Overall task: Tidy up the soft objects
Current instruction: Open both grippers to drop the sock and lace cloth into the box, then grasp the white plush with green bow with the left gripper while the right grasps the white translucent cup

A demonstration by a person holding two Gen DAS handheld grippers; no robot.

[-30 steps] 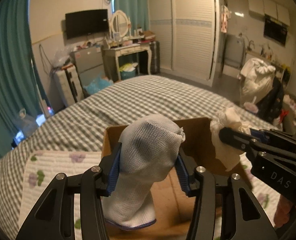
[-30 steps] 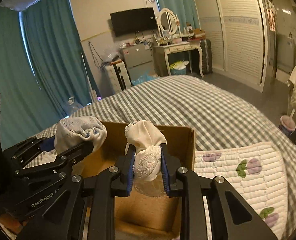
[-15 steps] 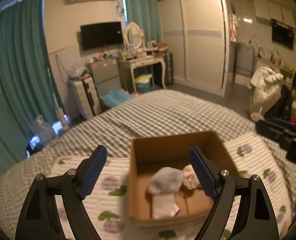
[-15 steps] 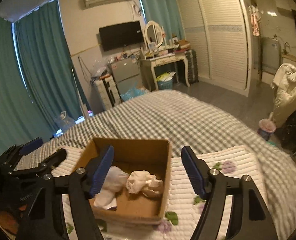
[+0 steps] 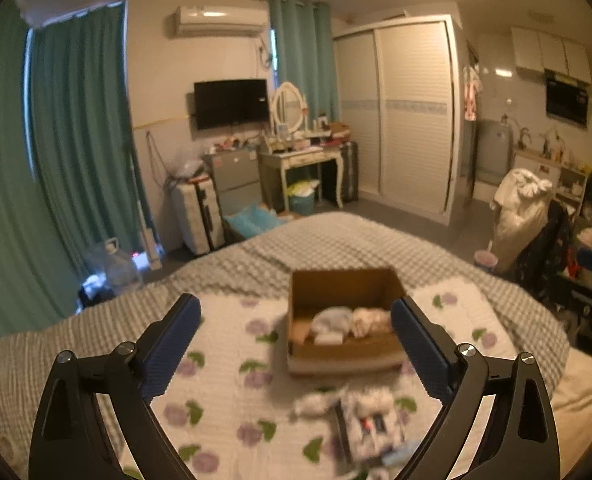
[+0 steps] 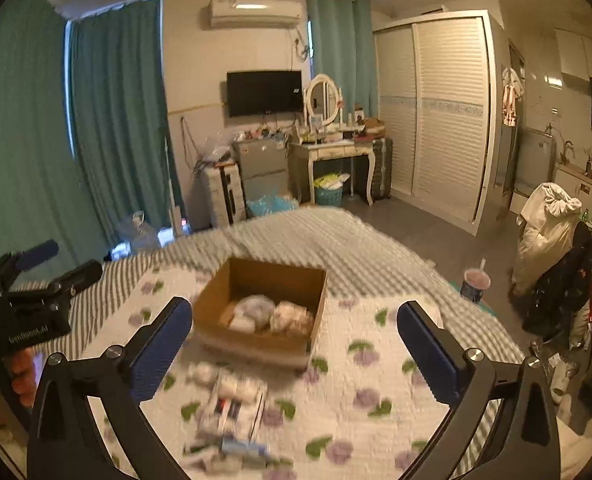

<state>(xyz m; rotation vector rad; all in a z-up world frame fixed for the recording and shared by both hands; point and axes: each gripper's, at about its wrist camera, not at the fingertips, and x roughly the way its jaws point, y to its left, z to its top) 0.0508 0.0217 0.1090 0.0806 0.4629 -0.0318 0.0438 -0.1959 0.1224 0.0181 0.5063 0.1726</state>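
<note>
A brown cardboard box (image 5: 346, 284) stands on a white floral quilt (image 5: 223, 392) on the bed. In it lie a white mesh sock (image 5: 330, 322) and a cream lace sock (image 5: 370, 320), side by side. The box (image 6: 267, 276) and both socks (image 6: 253, 310) also show in the right wrist view. A blurred pile of small soft items (image 5: 368, 420) lies on the quilt in front of the box. My left gripper (image 5: 296, 344) is open and empty, well back from the box. My right gripper (image 6: 296, 350) is open and empty too.
The bed has a grey checked cover (image 5: 336, 240). The left gripper (image 6: 35, 276) shows at the left edge of the right wrist view. Beyond the bed are a dressing table (image 5: 300, 160), suitcases, a wardrobe (image 5: 408, 120) and a chair with clothes (image 6: 552, 248).
Both grippers opened and let their socks drop into the box. Both then pulled back and up from the box, so more of the quilt and the pile shows.
</note>
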